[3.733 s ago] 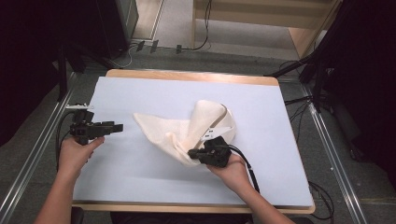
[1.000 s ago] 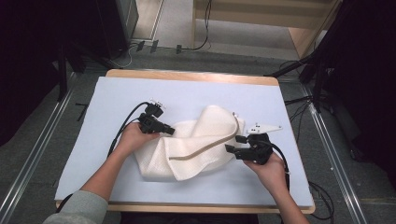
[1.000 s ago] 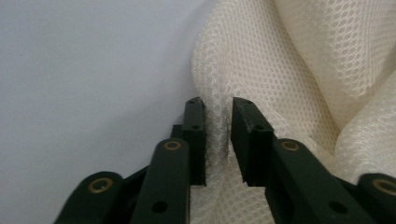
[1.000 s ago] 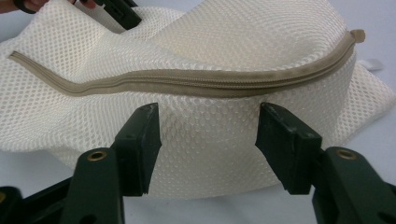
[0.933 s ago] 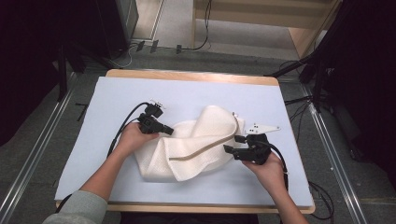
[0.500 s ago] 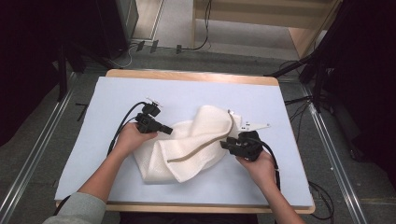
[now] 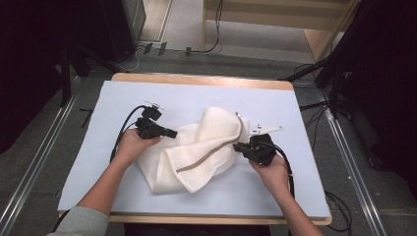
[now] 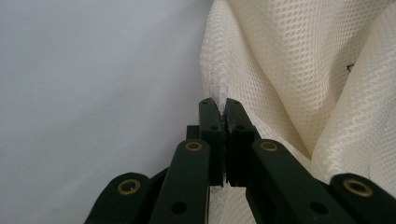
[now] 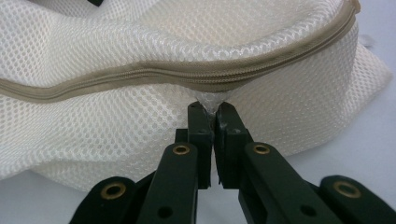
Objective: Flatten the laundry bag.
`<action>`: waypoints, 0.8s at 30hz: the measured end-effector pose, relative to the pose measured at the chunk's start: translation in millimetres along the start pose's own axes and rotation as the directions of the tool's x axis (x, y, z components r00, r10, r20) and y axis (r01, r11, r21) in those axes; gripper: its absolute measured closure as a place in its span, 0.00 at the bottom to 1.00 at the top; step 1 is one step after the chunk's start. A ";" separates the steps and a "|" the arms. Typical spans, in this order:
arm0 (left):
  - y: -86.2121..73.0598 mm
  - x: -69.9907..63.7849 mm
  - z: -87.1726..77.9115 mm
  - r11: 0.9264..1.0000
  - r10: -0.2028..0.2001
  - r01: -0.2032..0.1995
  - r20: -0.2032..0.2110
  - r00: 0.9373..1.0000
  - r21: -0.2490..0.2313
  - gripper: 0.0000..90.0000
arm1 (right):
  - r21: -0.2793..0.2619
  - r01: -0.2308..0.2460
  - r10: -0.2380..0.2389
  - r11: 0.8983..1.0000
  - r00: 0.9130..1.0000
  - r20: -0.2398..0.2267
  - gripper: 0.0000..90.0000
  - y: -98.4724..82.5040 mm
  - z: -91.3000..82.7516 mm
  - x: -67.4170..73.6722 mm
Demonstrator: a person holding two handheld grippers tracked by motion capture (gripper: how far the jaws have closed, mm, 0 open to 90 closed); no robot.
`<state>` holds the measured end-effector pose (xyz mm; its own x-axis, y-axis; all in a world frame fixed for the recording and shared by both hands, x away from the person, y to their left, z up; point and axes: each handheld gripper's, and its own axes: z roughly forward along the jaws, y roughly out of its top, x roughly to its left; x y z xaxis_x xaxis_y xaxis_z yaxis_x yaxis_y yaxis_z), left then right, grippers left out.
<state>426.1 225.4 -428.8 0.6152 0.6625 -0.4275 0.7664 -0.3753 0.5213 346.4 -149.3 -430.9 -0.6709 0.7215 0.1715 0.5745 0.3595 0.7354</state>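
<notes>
Both forearms come in from the bottom of the high view, angled inward so the hands sit well apart. Left hand wraps the body of the left tongs, which point level toward the middle, cable looping back along the wrist. Left forearm is bare up to a grey sleeve. Right hand grips the right tongs from behind, tips aimed left at the other hand, grey plate sticking out on top. Both sets of jaws just finished closing; in each gripper view the black jaws are pinched together on a bit of mesh fabric
</notes>
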 end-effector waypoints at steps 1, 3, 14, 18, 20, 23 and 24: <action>-0.5 1.6 -3.9 1.000 -0.007 0.007 0.003 1.000 -0.015 0.99 | -0.003 0.006 -0.006 1.000 1.000 0.003 0.98 0.7 -1.2 -0.1; -1.8 4.5 -12.1 0.999 -0.016 0.016 -0.007 1.000 -0.036 0.99 | -0.010 0.003 -0.003 1.000 1.000 0.002 0.98 1.8 -3.6 0.1; -15.7 25.9 -54.8 0.985 -0.095 0.087 -0.044 0.995 -0.150 0.99 | -0.043 0.015 -0.016 0.999 1.000 -0.005 0.98 7.8 -14.3 1.2; -21.2 32.9 -66.7 0.978 -0.121 0.109 -0.062 0.991 -0.177 0.99 | -0.043 0.000 0.000 0.999 1.000 -0.007 0.97 8.2 -15.6 -2.2; -24.7 37.3 -73.1 0.974 -0.136 0.121 -0.064 0.989 -0.193 0.99 | -0.042 -0.002 0.001 0.999 1.000 -0.011 0.97 8.3 -16.0 -4.5; -29.2 42.1 -80.6 0.967 -0.160 0.142 -0.069 0.985 -0.213 0.99 | -0.039 -0.010 0.009 0.999 1.000 -0.010 0.97 8.6 -17.1 -6.5; -30.6 44.2 -82.5 0.966 -0.161 0.142 -0.072 0.984 -0.216 0.99 | -0.037 -0.013 0.013 0.999 1.000 -0.011 0.97 8.6 -17.4 -7.3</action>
<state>414.5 319.6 -402.7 0.4689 0.7589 -0.4519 0.7878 -0.1280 0.6024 348.1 -161.7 -414.4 -0.6684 0.7197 0.1880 0.5655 0.3275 0.7569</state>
